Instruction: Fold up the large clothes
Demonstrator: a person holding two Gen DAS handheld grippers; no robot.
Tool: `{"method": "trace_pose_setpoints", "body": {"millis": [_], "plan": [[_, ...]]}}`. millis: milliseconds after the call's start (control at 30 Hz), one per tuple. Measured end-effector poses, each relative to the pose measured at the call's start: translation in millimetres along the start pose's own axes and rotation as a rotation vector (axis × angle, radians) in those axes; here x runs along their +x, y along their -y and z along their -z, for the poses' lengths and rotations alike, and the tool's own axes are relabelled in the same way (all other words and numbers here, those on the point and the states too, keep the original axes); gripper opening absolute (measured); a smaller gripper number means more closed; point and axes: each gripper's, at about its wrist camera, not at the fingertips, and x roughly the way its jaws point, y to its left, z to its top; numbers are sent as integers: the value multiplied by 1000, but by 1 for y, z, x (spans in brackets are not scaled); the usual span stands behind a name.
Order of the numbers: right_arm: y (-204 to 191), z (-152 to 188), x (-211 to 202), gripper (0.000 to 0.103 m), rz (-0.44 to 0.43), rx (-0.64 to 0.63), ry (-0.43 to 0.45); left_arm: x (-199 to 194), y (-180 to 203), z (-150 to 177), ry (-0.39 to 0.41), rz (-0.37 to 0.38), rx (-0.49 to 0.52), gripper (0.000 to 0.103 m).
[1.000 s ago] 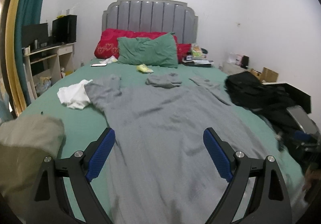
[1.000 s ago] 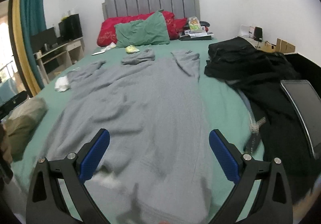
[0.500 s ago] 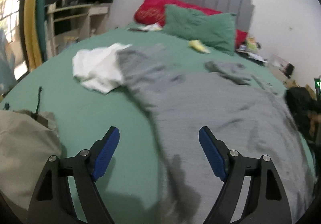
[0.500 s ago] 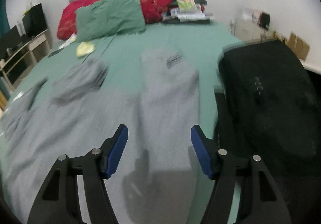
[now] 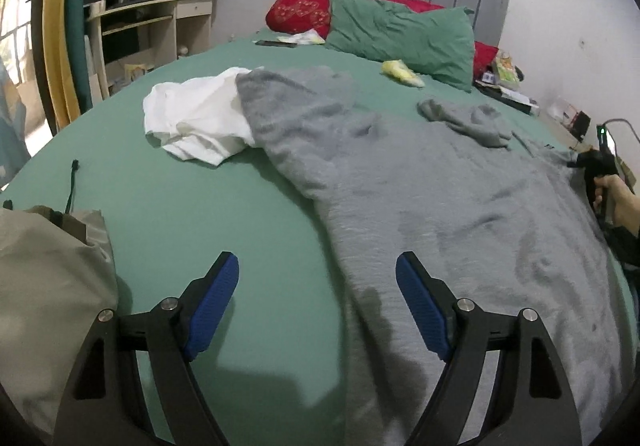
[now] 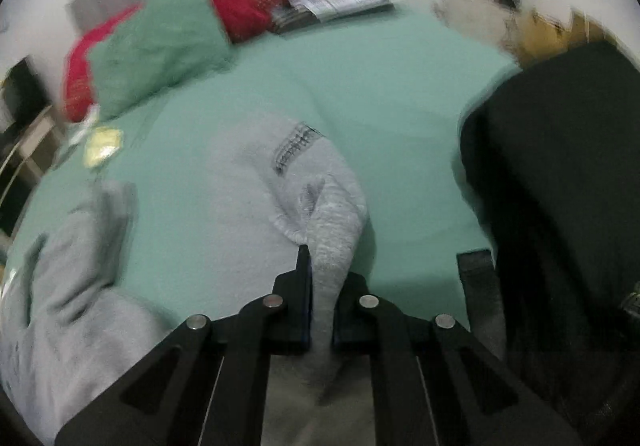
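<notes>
grey garment [image 5: 440, 198] spread flat, unfolded, on green bed [image 5: 180, 206] | right gripper [image 6: 320, 278] jaws just closed, now pinching sleeve cuff [image 6: 332, 222] at 12 o'clock of it | left gripper [image 5: 318, 306] wide open, empty, straddling garment's side edge | white cloth [image 5: 196, 118] at 10 o'clock | progress: first fold only starting, all folds left

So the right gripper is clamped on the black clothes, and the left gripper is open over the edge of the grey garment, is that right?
Not quite. The right gripper is clamped on a cuff of the grey garment, not the black clothes beside it, as the right wrist view shows; its jaws have just been closing. The left gripper is indeed open over the garment's edge.
</notes>
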Motion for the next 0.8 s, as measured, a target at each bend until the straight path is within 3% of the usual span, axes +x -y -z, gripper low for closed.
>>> {"method": "trace_pose_setpoints", "body": {"millis": [200, 300, 333, 400, 433, 533, 633, 733, 800], "plan": [[-110, 30, -100, 8, -99, -208, 57, -22, 17, -11, 53, 11, 38, 84], [-185, 77, -114, 13, -166, -308, -38, -25, 21, -12, 41, 34, 27, 84], [-206, 98, -108, 18, -200, -349, -118, -26, 22, -13, 38, 46, 17, 84], [-236, 139, -96, 61, -298, -415, -290, -28, 25, -14, 36, 61, 16, 84], [-249, 165, -96, 66, -346, -457, -340, -29, 26, -14, 41, 63, 19, 84], [-250, 190, -117, 66, -411, -519, -323, -30, 29, -14, 59, 53, 43, 84], [-204, 155, -133, 66, -394, -417, -212, -28, 26, -13, 56, 48, 44, 84], [-153, 109, -127, 66, -210, -331, -57, -21, 21, -12, 41, 40, 41, 84], [-112, 85, -105, 66, -158, -209, -48, -16, 17, -12, 29, 39, 31, 84]]}}
